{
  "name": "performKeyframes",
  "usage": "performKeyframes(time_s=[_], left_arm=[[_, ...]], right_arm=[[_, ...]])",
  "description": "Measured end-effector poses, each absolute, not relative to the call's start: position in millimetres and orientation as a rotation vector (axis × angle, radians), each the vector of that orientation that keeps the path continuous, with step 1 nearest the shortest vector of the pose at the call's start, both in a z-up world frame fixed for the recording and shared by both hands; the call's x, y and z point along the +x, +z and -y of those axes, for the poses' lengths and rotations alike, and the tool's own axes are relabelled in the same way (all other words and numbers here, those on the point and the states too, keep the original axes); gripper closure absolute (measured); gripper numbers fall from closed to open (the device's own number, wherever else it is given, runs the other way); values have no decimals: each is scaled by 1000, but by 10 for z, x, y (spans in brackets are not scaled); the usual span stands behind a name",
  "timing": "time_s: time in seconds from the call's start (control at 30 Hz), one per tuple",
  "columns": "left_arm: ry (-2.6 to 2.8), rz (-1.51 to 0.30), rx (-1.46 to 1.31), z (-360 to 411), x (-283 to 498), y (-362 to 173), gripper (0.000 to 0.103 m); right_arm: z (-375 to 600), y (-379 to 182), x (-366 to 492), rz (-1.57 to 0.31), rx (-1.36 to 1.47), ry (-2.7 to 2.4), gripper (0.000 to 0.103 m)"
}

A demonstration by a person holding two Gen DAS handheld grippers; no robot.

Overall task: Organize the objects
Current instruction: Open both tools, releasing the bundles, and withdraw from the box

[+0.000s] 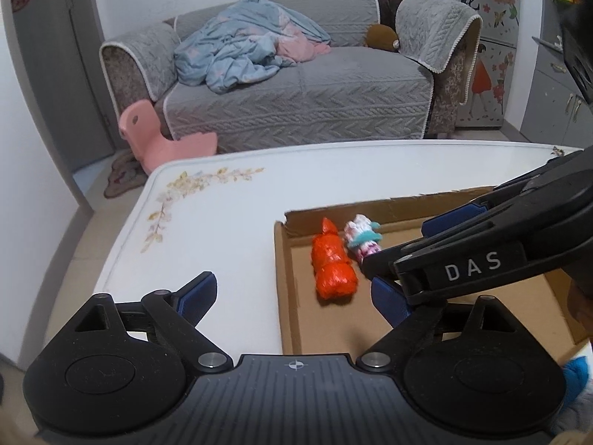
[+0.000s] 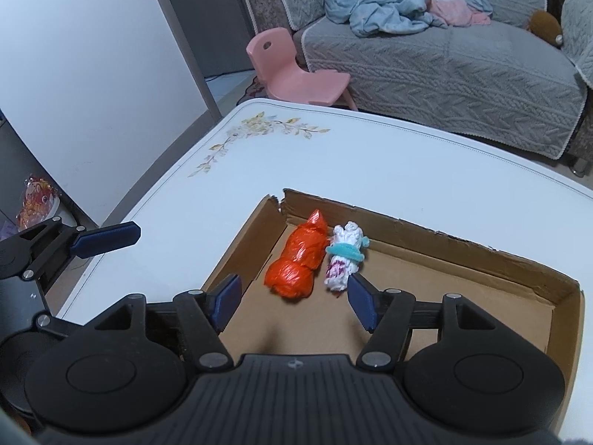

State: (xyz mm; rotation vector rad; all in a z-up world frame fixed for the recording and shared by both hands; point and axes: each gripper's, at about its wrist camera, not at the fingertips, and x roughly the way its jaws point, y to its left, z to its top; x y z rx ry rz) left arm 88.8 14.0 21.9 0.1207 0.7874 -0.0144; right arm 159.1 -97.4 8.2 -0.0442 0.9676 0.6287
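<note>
A shallow cardboard tray (image 1: 389, 205) (image 2: 407, 228) lies on a white table (image 1: 222, 230) (image 2: 407, 170). In its far left corner lie an orange plastic bundle (image 1: 333, 263) (image 2: 298, 259) and, touching its right side, a white patterned bundle with a teal band (image 1: 361, 237) (image 2: 344, 256). My left gripper (image 1: 296, 296) is open and empty over the tray's left wall, short of the orange bundle. My right gripper (image 2: 294, 304) (image 1: 396, 244) is open just short of both bundles, with nothing between its pads. One blue finger (image 2: 107, 239) of the left gripper shows in the right wrist view.
A grey sofa (image 1: 296, 89) (image 2: 444, 66) with a blue blanket (image 1: 237, 52) stands beyond the table. A pink child's chair (image 1: 159, 137) (image 2: 292, 74) sits by the table's far left corner. A blue cloth (image 1: 578, 374) shows at the near right.
</note>
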Motion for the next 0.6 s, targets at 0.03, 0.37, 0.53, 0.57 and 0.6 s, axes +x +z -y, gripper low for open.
performKeyframes(time_s=[0.03,0.37,0.53,0.57,0.6], left_arm=[[-17,-784,118,-141,845,244,10],[-27,-746,98,-157,416,426,8],[-36,-752,25,-226,289,445,8],[-40,-750,11,-243,240,441,8],[-50,-746,3,-259,191,436,8]], right_arm=[[984,103,1556,-964,-45,628,43],[1183,316,1172,-908,-31,635,38],[1281,380,967,-874,-30,643,36],[1311,394,921,-869,-24,647,36],[1348,402,873,-863,-18,651,35]])
